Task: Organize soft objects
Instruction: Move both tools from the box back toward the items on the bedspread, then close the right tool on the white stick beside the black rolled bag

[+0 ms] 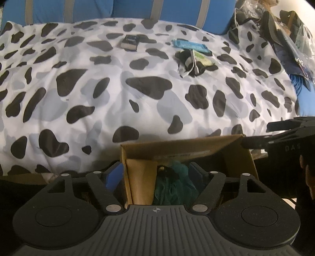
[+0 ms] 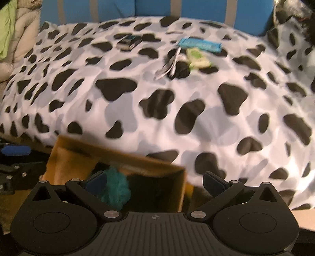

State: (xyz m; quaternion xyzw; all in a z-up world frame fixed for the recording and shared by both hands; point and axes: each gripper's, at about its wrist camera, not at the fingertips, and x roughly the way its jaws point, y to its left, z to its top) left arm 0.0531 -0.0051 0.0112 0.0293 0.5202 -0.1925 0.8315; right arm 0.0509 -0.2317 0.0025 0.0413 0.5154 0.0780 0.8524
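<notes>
— Cow-print bedding (image 1: 137, 82) filled most of both views, black and grey blotches on white, with blue cushions (image 1: 137, 9) along the far edge. What sat at the near edge of the bed?

— An open cardboard box (image 1: 183, 146), below the edge of the bed. A teal fluffy thing (image 1: 173, 189) lay inside it, directly ahead of the left tongs (image 1: 157, 177) and low between their fingers. In the right wrist view the same teal fluff (image 2: 115, 191) sat just beside the inner finger (image 2: 96, 184) of the right tongs (image 2: 155, 183); whether it touched the pad I could not tell, the frame was blurred.

— And what was left on the bed?

— A small heap far up the quilt: a black soft piece with white cords (image 1: 192, 63), a pale green item (image 1: 204, 61) against it, and a blue packet (image 1: 189, 46) lying crosswise just beyond. A dark little box (image 1: 130, 42) sat well apart to the left. The heap lay straight ahead and far from both tongs; I'd judge the right pair slightly better placed.

— Their state?

— Both spread wide and holding nothing. The right tongs showed in the left view at the box's right corner (image 1: 283, 134).
</notes>
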